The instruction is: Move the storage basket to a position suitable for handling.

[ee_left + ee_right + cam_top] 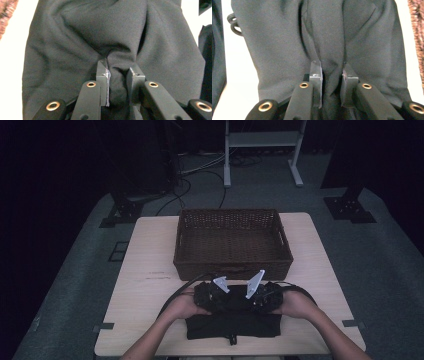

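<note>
Black, soft knitted cloth, a folded dark garment [232, 322], lies on the pale wooden table [145, 270] at my near edge, directly under and behind both of my tools. My left gripper [117, 75] has its two black jaws closed on a pinched ridge of this fabric; the cloth bulges up between them and radiates creases away from the bite. My right gripper [332, 75] does the same beside it, jaws drawn in on a second raised fold. In the high view the left gripper [212, 292] and right gripper [262, 295] sit close together, side by side, on the far edge of the garment, with my left hand [182, 306] and right hand [297, 304] behind them. Just ahead of both jaws stands a dark brown woven wicker basket [232, 265], rectangular and apparently empty, its near wall almost touching the tools.

I judge the garment light, limp and non-slippery, with no stiffness to carry its own shape: it should sag and trail from any single hold. Two pinches well apart along one edge, taking several layers at once, would probably keep the fold together.
</note>
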### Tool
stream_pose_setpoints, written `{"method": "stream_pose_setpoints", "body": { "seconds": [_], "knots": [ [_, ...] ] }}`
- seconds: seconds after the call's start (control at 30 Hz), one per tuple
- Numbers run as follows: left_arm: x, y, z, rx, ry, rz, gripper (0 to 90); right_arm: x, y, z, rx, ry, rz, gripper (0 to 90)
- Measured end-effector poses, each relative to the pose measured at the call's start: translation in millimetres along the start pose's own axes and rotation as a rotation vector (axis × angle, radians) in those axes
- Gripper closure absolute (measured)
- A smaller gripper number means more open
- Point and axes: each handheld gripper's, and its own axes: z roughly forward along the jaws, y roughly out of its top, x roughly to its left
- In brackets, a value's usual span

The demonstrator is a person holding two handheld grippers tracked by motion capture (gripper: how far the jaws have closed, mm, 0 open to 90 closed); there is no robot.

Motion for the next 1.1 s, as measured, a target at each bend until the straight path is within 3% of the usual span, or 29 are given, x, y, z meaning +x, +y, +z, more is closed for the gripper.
{"method": "stream_pose_setpoints", "body": {
  "seconds": [0.53,1.1],
  "knots": [
    [-12.2,17.1,-33.4,-0.023,0.076,0.062,76.0,3.8,3.5,-35.6,-0.059,-0.065,-0.018,74.9],
    [-16.7,33.2,-64.3,-0.029,0.110,0.091,76.1,5.0,16.9,-67.8,-0.074,-0.096,-0.038,74.9]
  ]
}}
